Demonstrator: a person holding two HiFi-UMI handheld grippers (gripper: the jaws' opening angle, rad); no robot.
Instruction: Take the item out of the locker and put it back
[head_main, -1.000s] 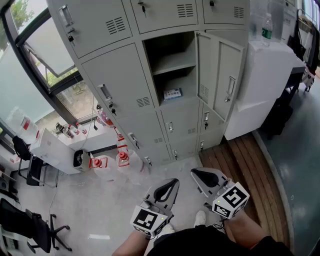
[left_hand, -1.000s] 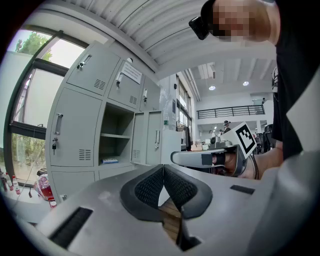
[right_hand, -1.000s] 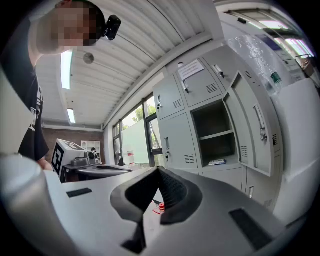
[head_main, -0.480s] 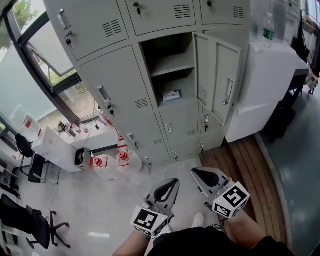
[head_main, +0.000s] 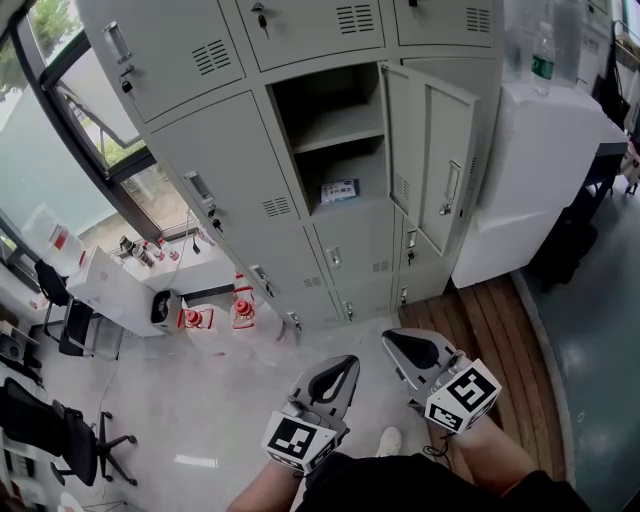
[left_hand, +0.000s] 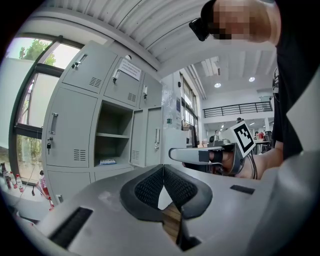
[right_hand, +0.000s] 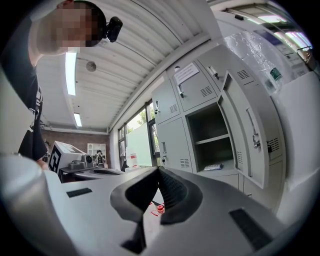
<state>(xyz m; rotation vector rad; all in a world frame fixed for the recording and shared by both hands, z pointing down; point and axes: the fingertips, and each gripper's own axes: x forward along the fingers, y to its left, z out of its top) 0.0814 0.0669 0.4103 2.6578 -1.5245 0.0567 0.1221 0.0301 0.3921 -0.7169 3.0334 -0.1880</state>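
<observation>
The left gripper (head_main: 343, 364) and the right gripper (head_main: 393, 342) are held low in front of the person, side by side, both aimed toward the grey locker (head_main: 250, 180). In the left gripper view its fingers (left_hand: 145, 188) are closed tip to tip with nothing between them. Only a sliver of wooden floor (left_hand: 172, 220) shows through the gap behind the pads. The right gripper's fingers (right_hand: 172, 191) are likewise pressed together and empty.

One compartment stands open ahead of and above both pairs of fingers. Its door (head_main: 432, 160) is swung out on the right fingers' side. The blue-and-white packet (head_main: 340, 190) lies flat on the bottom of that compartment, under the inner shelf (head_main: 335, 130), well apart from all the fingers. In the left gripper view it sits left of the fingertips; in the right gripper view it sits right of them.

Off to the left of the left fingers, red-capped bottles (head_main: 240, 312) stand on the pale floor at the locker's foot. To the right of the right fingers the wooden floor runs up to a white cabinet (head_main: 530, 170) with a plastic bottle (head_main: 540, 58) on top.
</observation>
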